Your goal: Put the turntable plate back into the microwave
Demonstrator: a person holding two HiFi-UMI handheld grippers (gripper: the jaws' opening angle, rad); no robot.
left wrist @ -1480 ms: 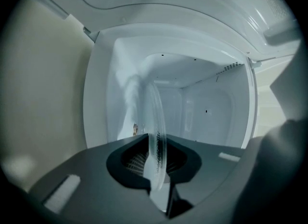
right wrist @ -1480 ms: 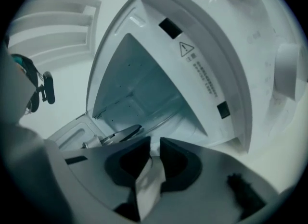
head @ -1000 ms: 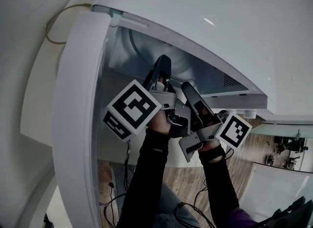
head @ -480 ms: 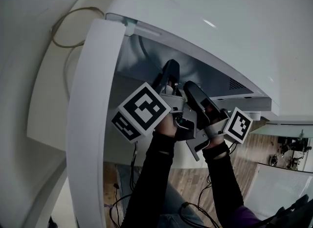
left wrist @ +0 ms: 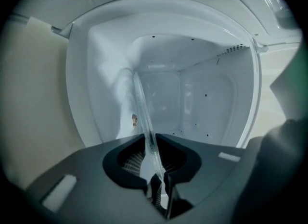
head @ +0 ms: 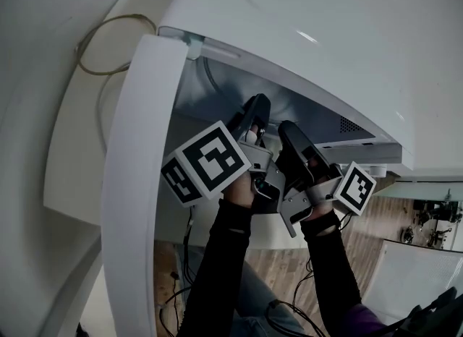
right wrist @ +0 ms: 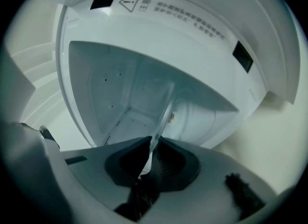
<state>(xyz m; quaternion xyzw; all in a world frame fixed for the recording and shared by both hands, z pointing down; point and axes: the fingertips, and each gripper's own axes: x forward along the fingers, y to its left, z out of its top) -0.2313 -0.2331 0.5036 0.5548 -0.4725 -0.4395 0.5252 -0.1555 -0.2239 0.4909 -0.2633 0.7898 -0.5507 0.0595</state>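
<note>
Currently, the left gripper (left wrist: 150, 143) and the right gripper (right wrist: 153, 143), whose jaws have just been closing, both pinch the clear glass turntable plate (left wrist: 140, 103), held edge-on inside the open white microwave (head: 325, 39).

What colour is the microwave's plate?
No colour: the plate is clear, see-through glass, best seen in the left gripper view.

Warning triangle (right wrist: 130, 0) with exclamation mark: on microwave (right wrist: 159, 35) front frame, strip above cavity opening. Right of it, two lines of grey print (right wrist: 190, 12) on same strip, too blurred to read. Black-and-white square code markers, patterns only: on left cube (head: 210, 160) and right cube (head: 356, 189), head view. No brand name or number legible.
</note>
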